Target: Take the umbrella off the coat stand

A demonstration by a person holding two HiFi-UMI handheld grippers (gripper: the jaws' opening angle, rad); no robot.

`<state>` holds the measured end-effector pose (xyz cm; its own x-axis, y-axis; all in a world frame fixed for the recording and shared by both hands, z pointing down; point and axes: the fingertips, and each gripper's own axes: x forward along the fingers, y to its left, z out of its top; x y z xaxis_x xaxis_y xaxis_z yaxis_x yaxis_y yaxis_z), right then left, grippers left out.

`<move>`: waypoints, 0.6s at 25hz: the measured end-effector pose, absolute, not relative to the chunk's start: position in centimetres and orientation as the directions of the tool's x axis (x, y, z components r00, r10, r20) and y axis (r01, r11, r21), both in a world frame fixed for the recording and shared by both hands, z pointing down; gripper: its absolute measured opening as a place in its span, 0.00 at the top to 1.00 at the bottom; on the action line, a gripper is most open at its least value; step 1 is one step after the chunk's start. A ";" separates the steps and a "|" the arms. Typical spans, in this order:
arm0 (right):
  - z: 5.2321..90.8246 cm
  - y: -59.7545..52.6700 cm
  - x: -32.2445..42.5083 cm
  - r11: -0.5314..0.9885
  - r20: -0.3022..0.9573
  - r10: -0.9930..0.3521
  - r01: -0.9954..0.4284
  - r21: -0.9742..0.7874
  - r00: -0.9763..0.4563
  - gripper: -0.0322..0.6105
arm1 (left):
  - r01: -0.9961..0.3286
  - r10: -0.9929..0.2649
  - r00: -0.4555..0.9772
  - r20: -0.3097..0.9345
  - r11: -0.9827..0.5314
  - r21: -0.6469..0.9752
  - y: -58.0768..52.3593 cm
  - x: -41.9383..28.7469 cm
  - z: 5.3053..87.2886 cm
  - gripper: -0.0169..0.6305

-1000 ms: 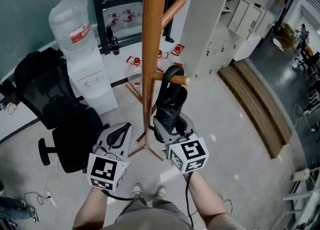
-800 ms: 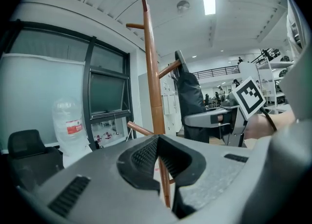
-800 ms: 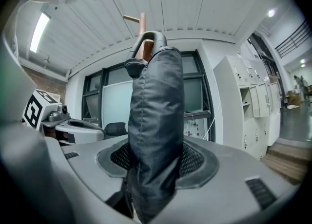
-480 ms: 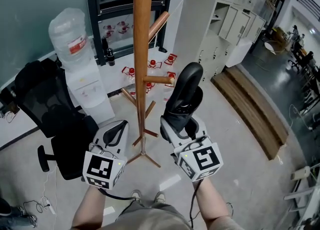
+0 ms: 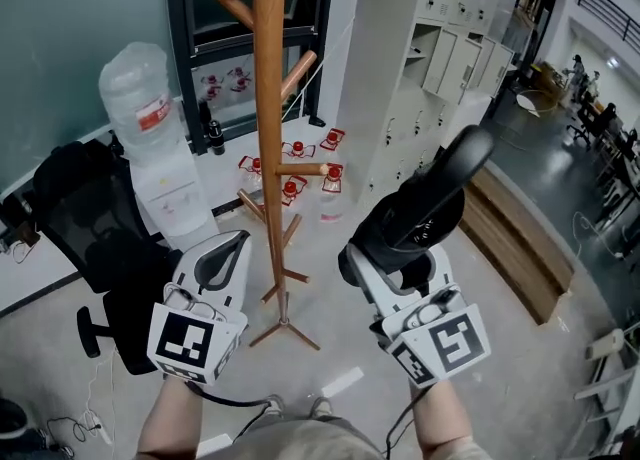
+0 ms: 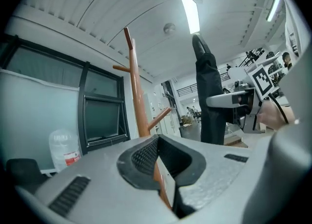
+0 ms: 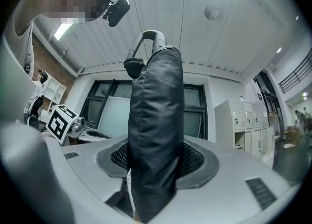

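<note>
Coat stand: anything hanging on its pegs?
Nothing: the pegs visible on the coat stand are bare. The umbrella is clamped in the right gripper, clear of it. Any peg behind the pole is hidden.

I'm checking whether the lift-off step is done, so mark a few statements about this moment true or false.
1. The right gripper is closed on the black umbrella. True.
2. The umbrella's handle is hooked over a peg of the coat stand. False: the umbrella is clear of the stand, off to its right in the head view.
3. The left gripper holds nothing. True.
4. The water dispenser stands to the right of the coat stand in the head view. False: it stands to the left, beside the black office chair.
</note>
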<state>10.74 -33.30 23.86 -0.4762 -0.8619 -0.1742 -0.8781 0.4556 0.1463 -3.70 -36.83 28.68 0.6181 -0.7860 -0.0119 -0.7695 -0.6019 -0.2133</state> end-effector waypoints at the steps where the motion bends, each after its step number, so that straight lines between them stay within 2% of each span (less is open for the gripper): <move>1: 23.4 -32.8 11.1 0.451 -0.181 -0.863 -0.881 0.144 -0.471 0.58 | -0.768 -0.784 0.621 -0.021 -0.602 -0.218 -36.4 -3.8 28.0 0.96; 9: 23.5 -30.8 14.5 0.352 -0.179 -0.906 -0.918 0.185 -0.384 0.58 | -0.778 -0.782 0.615 -0.101 -0.582 -0.238 -33.5 -5.1 24.4 0.96; 15: 25.7 -30.1 15.7 0.337 -0.145 -0.923 -0.930 0.150 -0.358 0.58 | -0.785 -0.792 0.604 -0.086 -0.573 -0.236 -32.9 -5.7 25.8 0.96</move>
<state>15.71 -30.09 25.72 -0.3576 -0.9225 -0.1454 -0.9296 0.3367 0.1500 -5.74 -32.88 25.85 0.6042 -0.7922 -0.0859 -0.7849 -0.5731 -0.2356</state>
